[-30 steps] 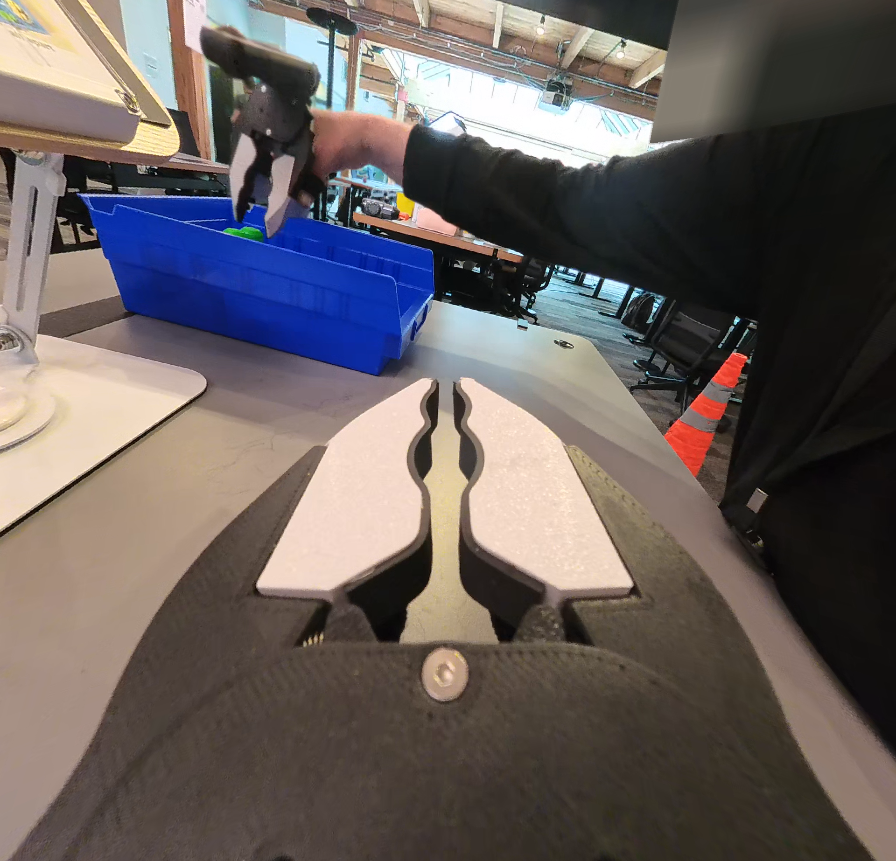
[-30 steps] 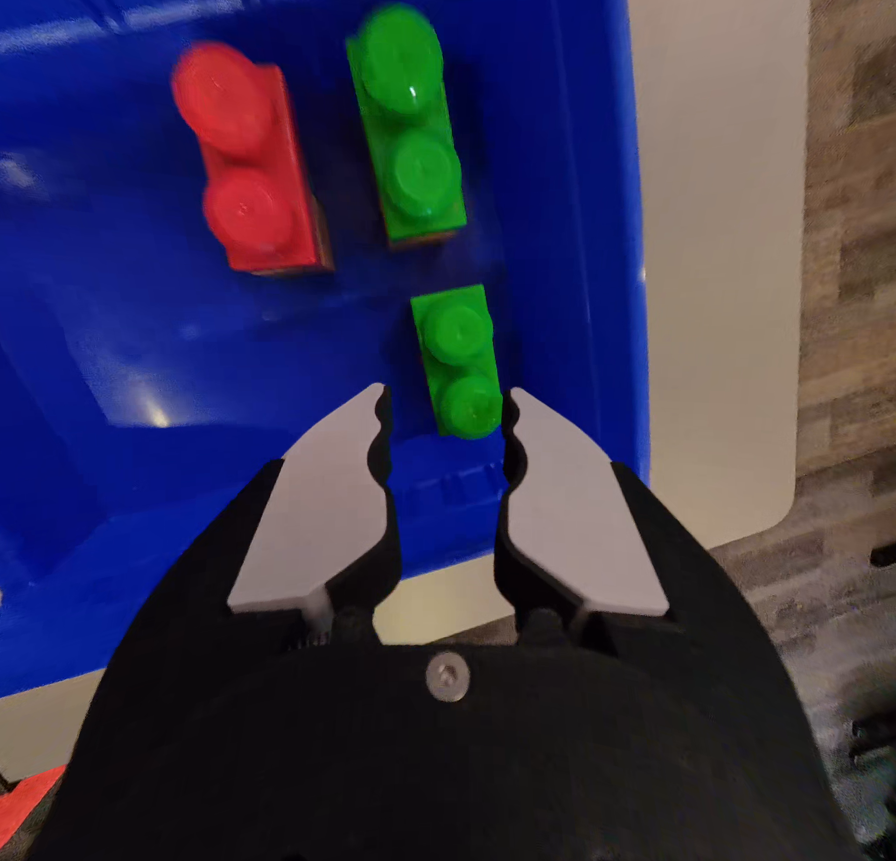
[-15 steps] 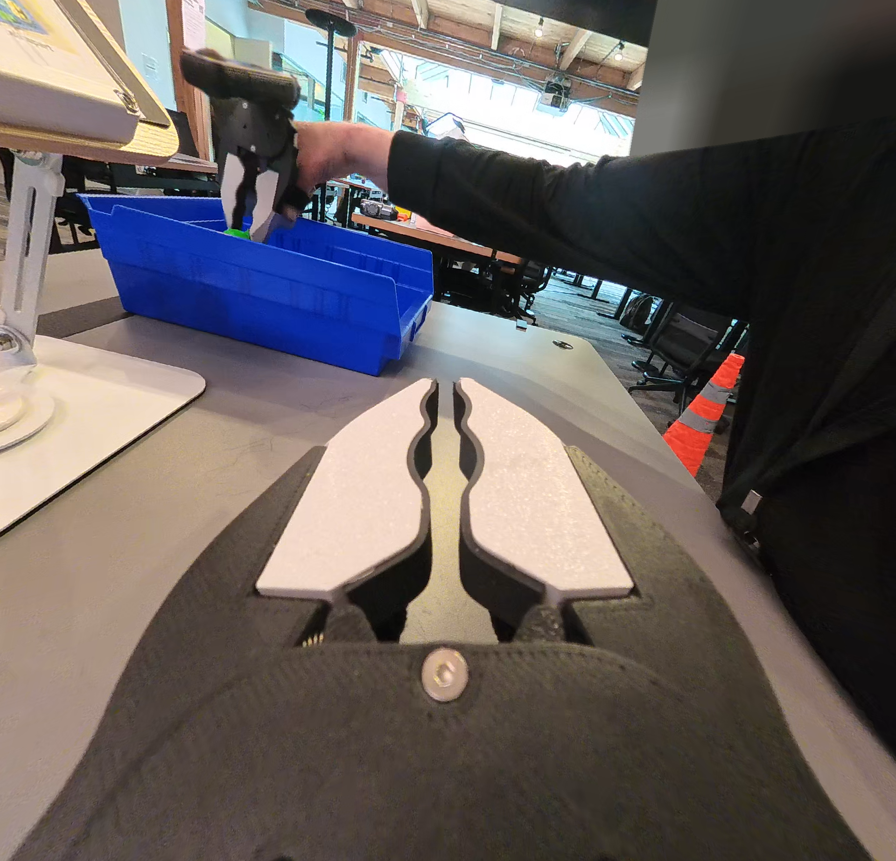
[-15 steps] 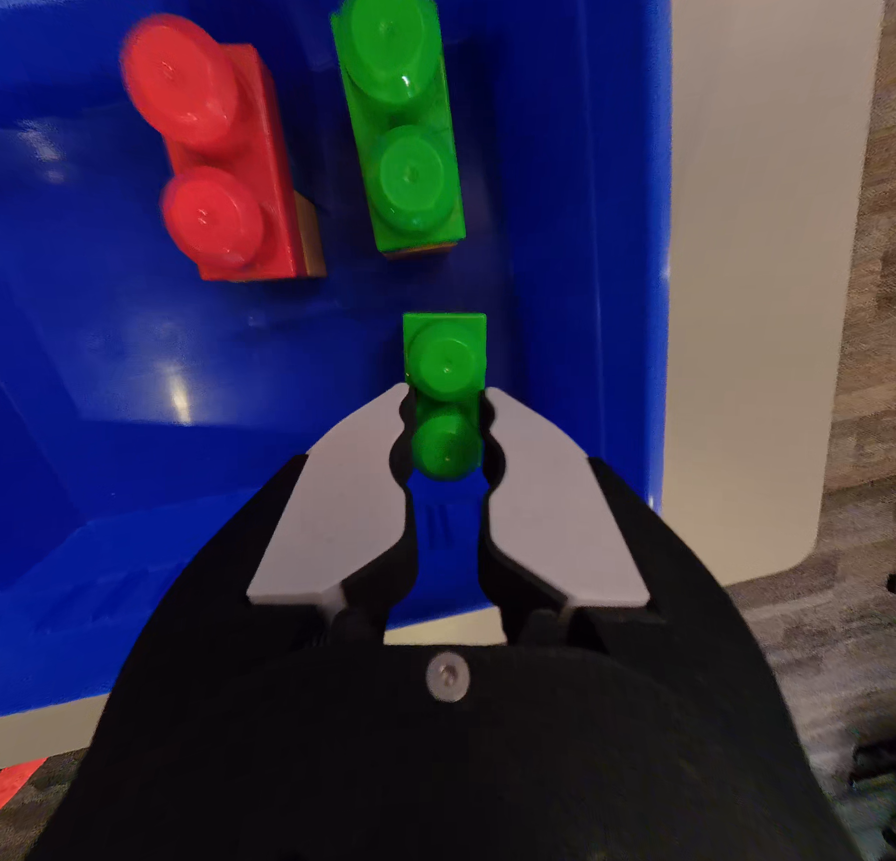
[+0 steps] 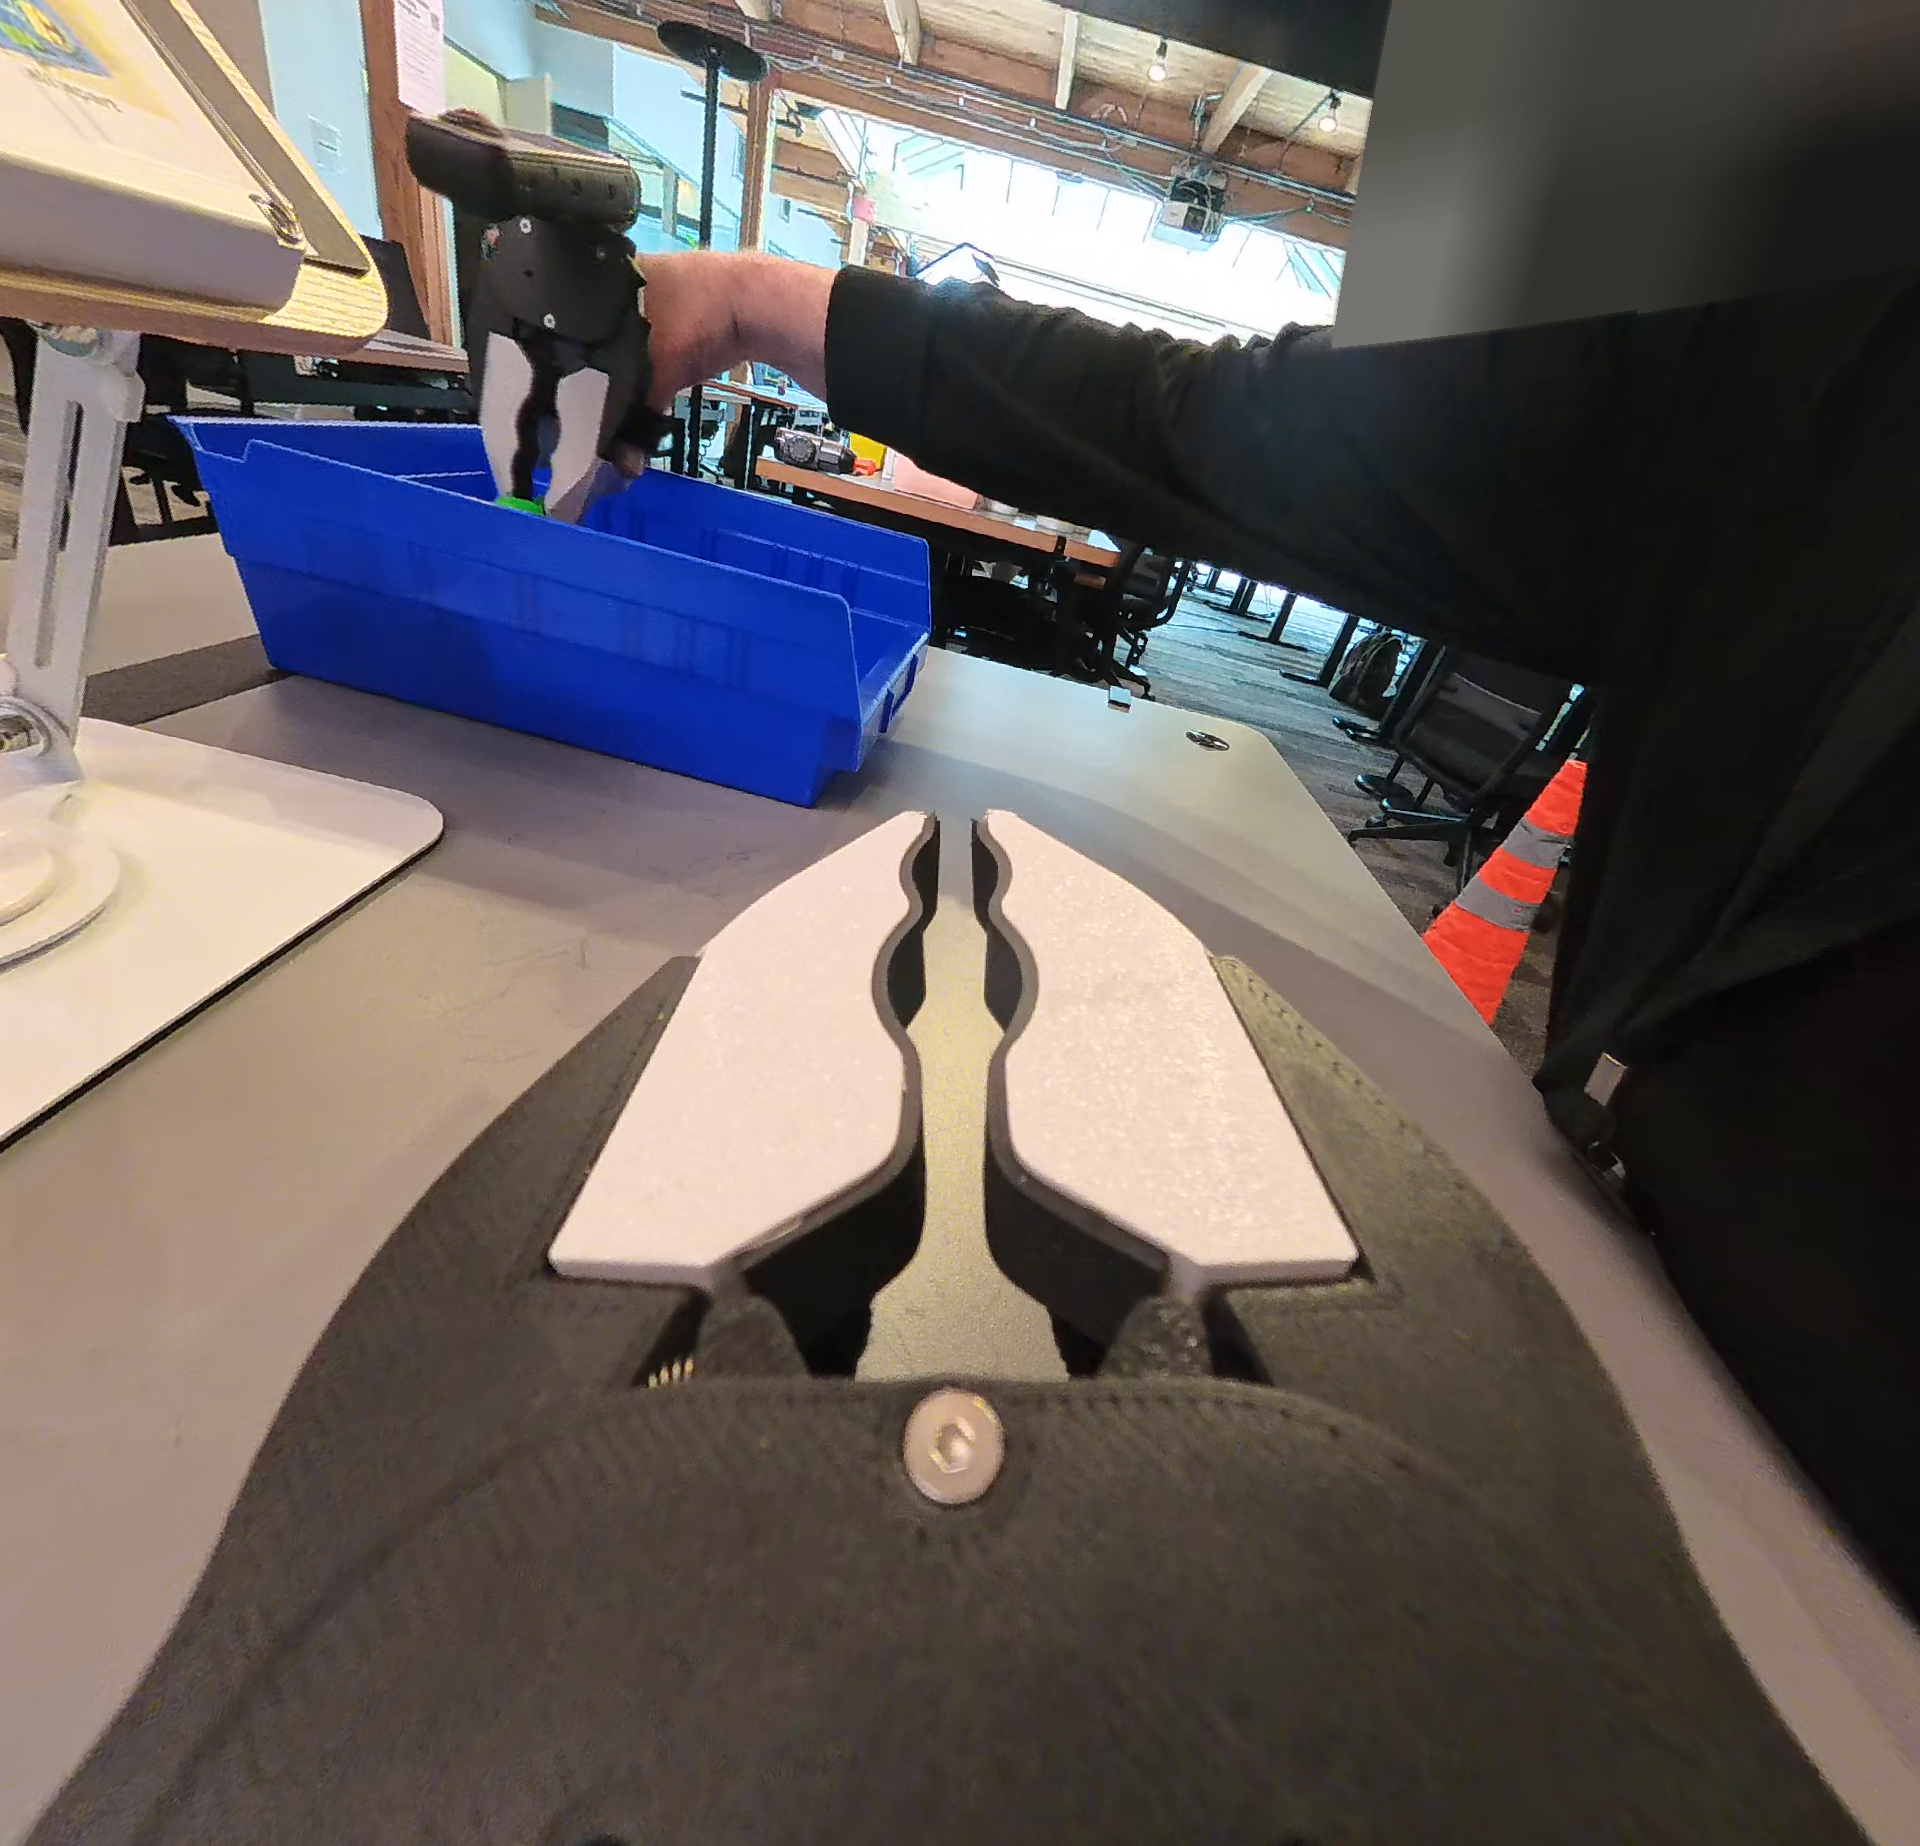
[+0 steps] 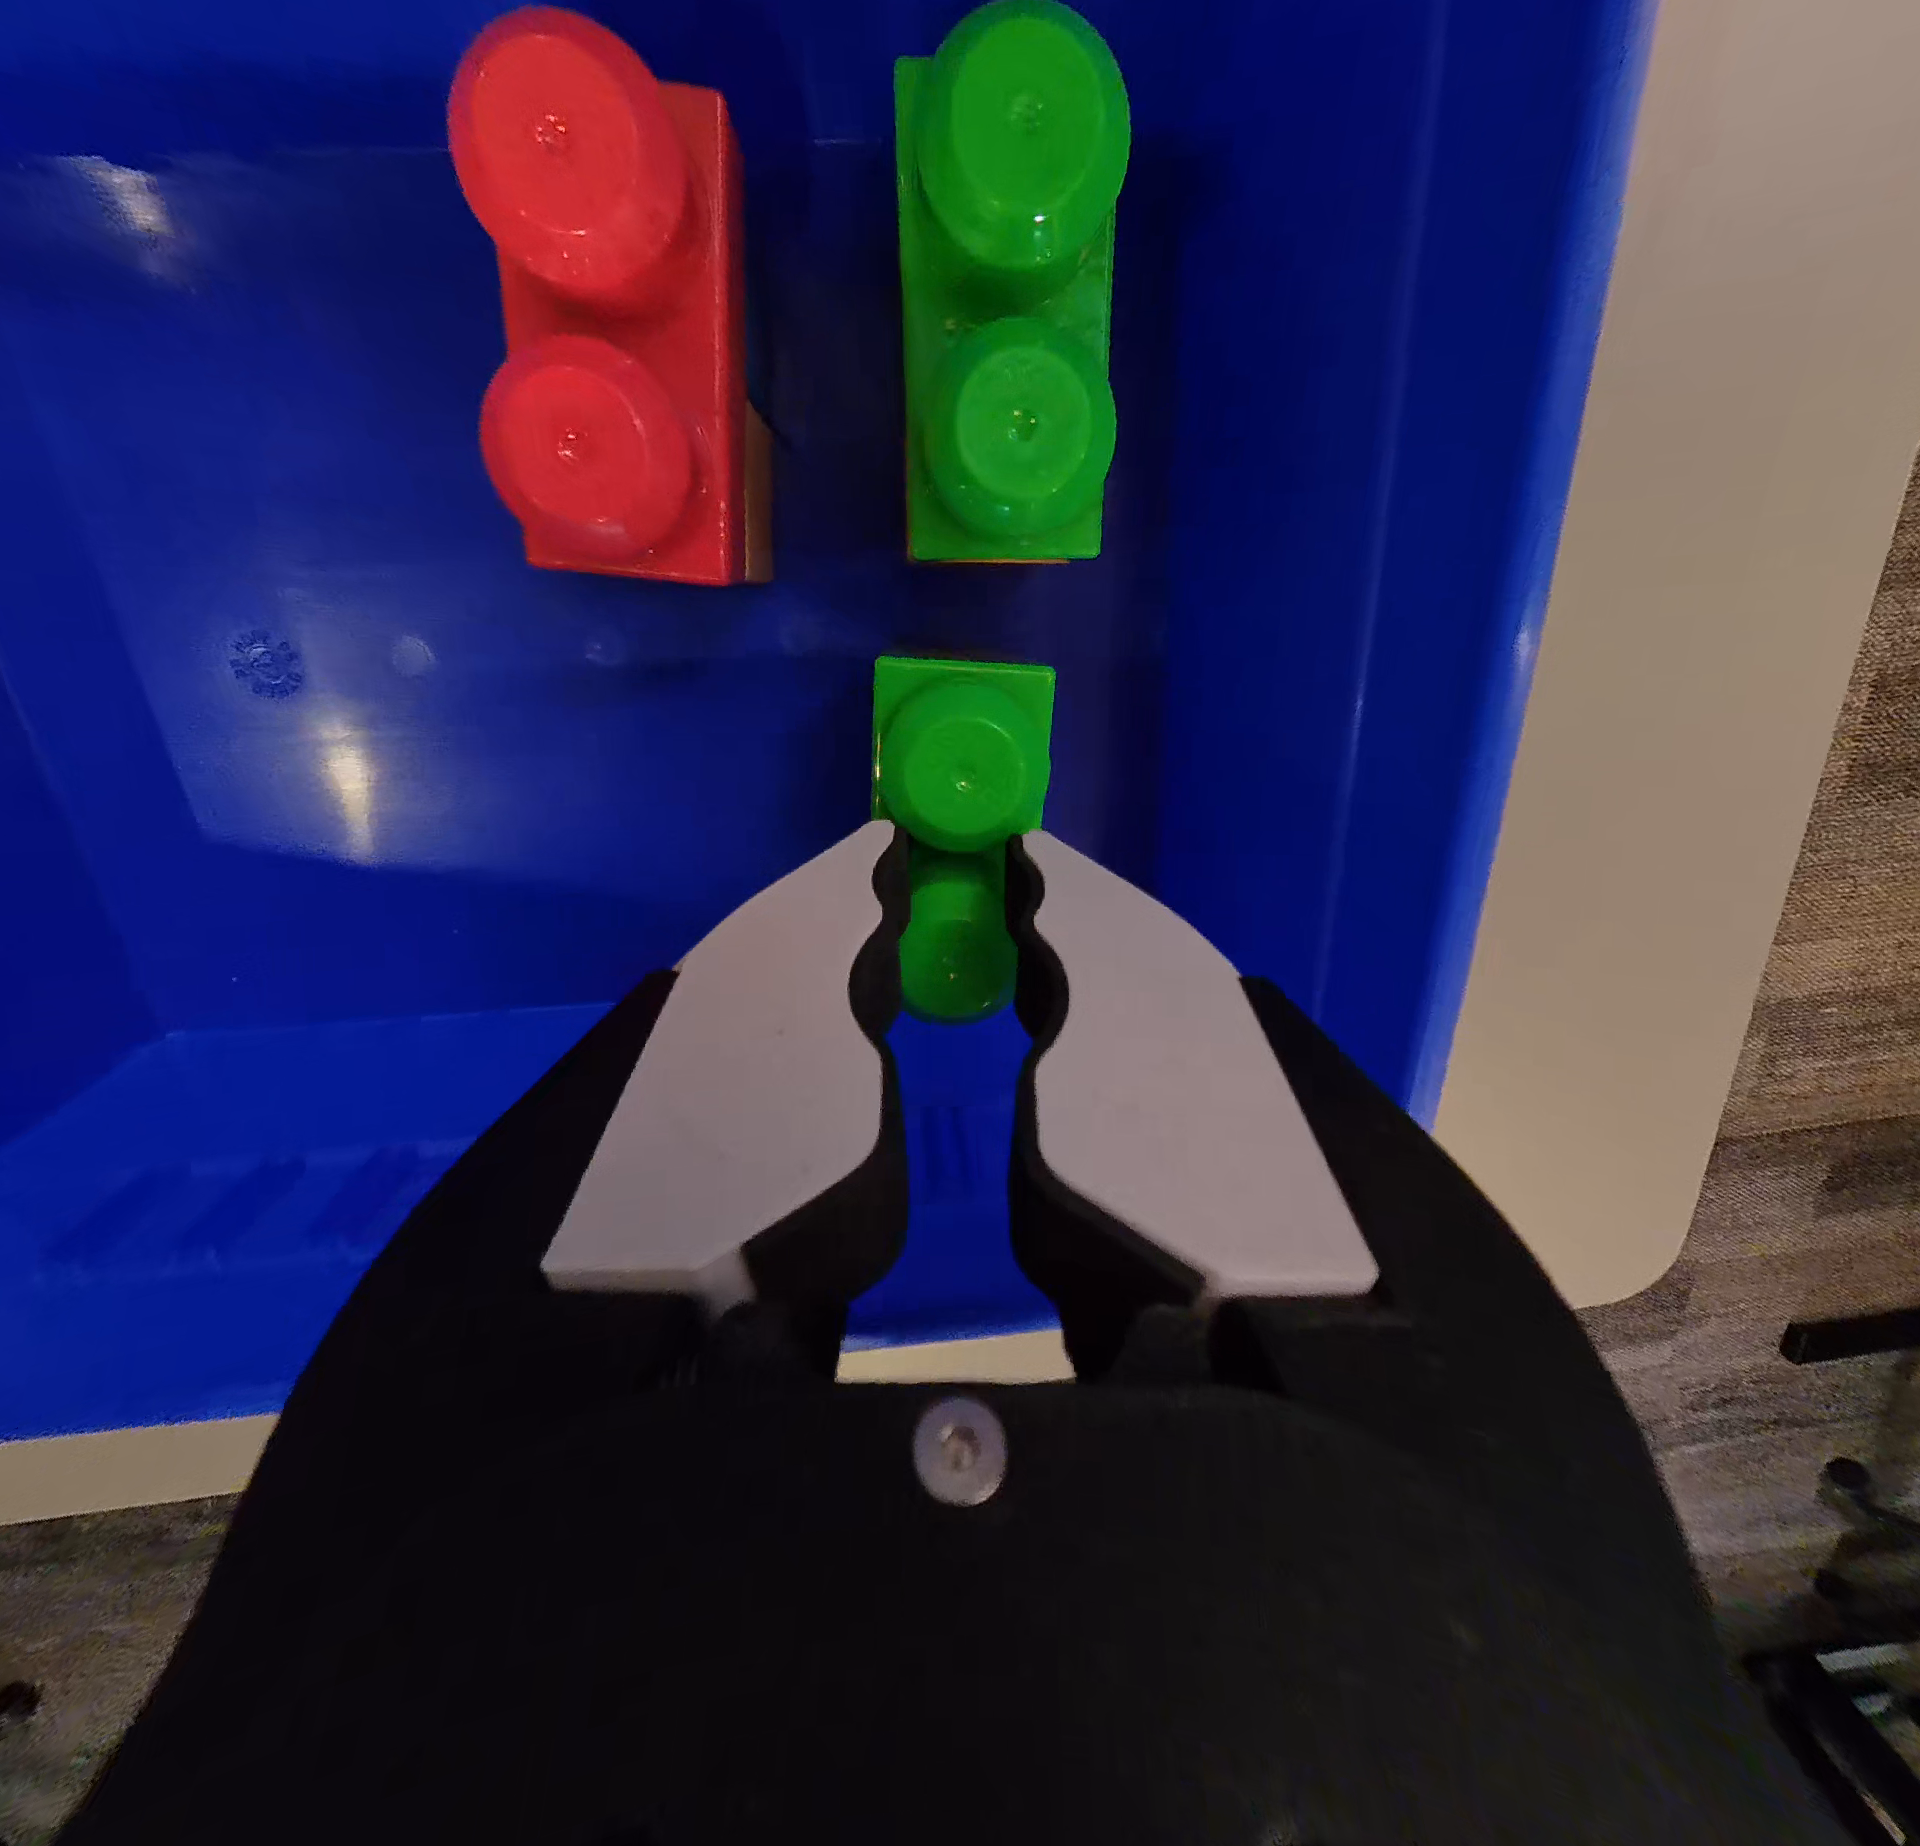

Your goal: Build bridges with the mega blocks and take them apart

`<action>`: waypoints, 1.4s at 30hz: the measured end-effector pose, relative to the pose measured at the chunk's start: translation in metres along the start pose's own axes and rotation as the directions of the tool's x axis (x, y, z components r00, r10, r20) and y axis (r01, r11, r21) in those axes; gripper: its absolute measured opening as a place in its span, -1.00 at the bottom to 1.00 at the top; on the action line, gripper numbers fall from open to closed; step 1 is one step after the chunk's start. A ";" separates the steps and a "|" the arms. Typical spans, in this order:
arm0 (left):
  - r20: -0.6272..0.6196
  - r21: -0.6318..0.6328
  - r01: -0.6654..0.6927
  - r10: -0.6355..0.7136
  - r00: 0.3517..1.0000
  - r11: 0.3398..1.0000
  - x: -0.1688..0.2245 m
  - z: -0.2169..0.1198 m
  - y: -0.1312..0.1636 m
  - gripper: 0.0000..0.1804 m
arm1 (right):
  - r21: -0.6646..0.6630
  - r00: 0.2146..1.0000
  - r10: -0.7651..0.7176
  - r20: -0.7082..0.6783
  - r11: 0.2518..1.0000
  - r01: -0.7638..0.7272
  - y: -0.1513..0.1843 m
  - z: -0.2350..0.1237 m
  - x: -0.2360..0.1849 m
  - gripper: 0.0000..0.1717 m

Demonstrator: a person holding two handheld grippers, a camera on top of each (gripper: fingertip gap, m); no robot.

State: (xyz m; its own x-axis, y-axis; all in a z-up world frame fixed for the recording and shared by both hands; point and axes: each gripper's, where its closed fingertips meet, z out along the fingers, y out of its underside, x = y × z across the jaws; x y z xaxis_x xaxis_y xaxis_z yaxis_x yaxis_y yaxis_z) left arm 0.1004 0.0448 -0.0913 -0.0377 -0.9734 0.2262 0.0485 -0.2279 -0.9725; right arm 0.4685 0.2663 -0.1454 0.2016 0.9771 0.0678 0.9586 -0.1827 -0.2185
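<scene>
Right tongs pinching near stud of small green block inside blue bin, pads pressing both sides; left tongs resting nearly closed, bare, over grey table.

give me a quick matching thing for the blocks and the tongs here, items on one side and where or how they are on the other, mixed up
Items:
1. small green block
2. red block
3. large green block
4. left tongs

States:
A. at the bin's far left
B. nearly closed with nothing between, over the grey table
C. gripped by the right tongs
D. in the blue bin, right of the red one

Pairs: 1-C, 2-A, 3-D, 4-B
</scene>
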 end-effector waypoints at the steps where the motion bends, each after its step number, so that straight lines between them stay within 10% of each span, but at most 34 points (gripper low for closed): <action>1: 0.000 -0.001 -0.001 0.001 1.000 1.000 0.000 0.000 0.000 -0.94 | -0.003 1.000 0.000 -0.005 1.000 0.000 0.000 0.000 0.001 -0.79; 9: -0.002 -0.001 -0.004 0.004 1.000 1.000 0.000 0.000 0.000 -0.94 | 0.071 0.990 0.066 -0.129 0.996 -0.057 -0.004 -0.035 0.000 -0.48; 21: 0.110 0.029 -0.137 0.134 0.985 0.990 0.012 -0.022 -0.033 -0.94 | 0.469 0.931 0.099 -0.352 0.879 0.083 -0.134 -0.128 -0.153 -1.00; 31: 0.554 -0.442 -0.274 0.501 0.666 0.854 -0.085 -0.166 -0.103 -0.76 | 0.791 0.993 0.025 -0.112 0.608 0.074 -0.291 -0.066 -0.283 -1.00; 42: 0.464 -0.821 0.219 0.394 0.794 0.527 -0.189 -0.217 0.003 -0.64 | 0.828 1.000 0.019 -0.009 0.560 -0.003 -0.316 0.037 -0.290 -1.00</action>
State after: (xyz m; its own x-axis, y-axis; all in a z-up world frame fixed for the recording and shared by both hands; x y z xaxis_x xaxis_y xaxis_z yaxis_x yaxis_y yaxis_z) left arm -0.1092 0.2340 -0.1492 0.4519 -0.8742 -0.1774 -0.8026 -0.3117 -0.5086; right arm 0.0994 0.0446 -0.1318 0.2219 0.9724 0.0727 0.3700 -0.0150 -0.9289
